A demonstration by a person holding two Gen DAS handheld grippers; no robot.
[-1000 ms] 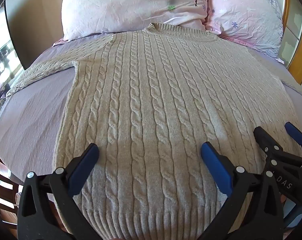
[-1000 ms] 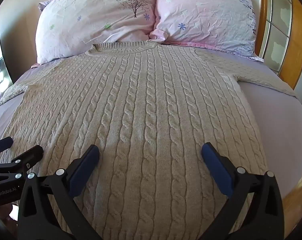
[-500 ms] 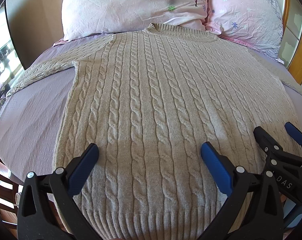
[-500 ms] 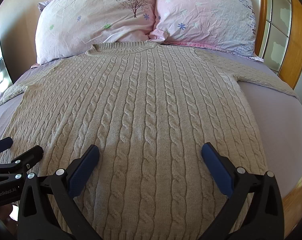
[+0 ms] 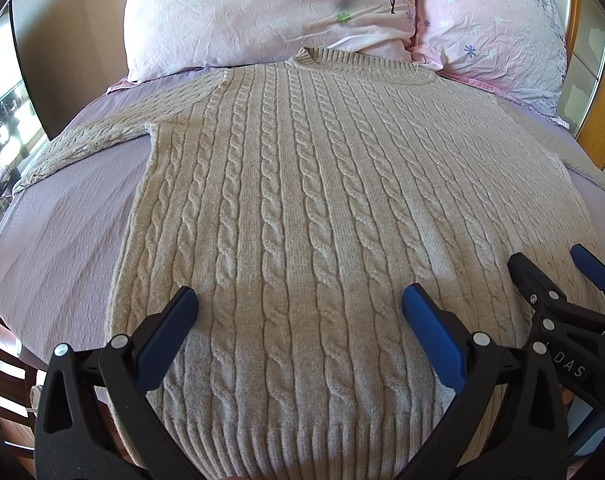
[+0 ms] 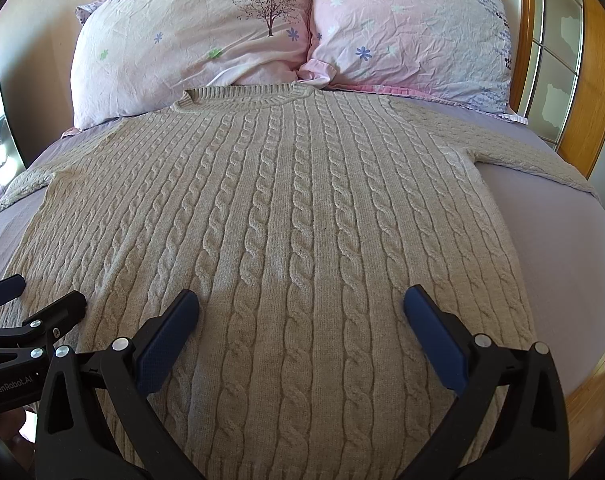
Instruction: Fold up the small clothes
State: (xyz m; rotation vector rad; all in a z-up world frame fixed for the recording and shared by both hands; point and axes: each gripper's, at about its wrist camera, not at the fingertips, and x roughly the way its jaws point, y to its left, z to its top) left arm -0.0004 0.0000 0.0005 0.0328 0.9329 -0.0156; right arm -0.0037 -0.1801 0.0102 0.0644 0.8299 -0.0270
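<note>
A beige cable-knit sweater (image 5: 326, 208) lies flat and face up on the bed, collar toward the pillows, sleeves spread to both sides; it also shows in the right wrist view (image 6: 286, 216). My left gripper (image 5: 298, 312) is open and empty, hovering over the sweater's lower left part near the ribbed hem. My right gripper (image 6: 300, 312) is open and empty over the lower right part. Each gripper appears at the edge of the other's view: the right one (image 5: 558, 268) and the left one (image 6: 34, 296).
The bed has a lilac sheet (image 5: 62, 232). Two pink flowered pillows (image 6: 206, 36) (image 6: 414, 32) lean at the head. A wooden bed frame and cabinet (image 6: 598, 80) stand at the right. A dark screen (image 5: 26, 72) stands at the left.
Both grippers have drawn back slightly toward the hem, so more of the ribbed hem shows in the left wrist view. The sweater has not moved.
</note>
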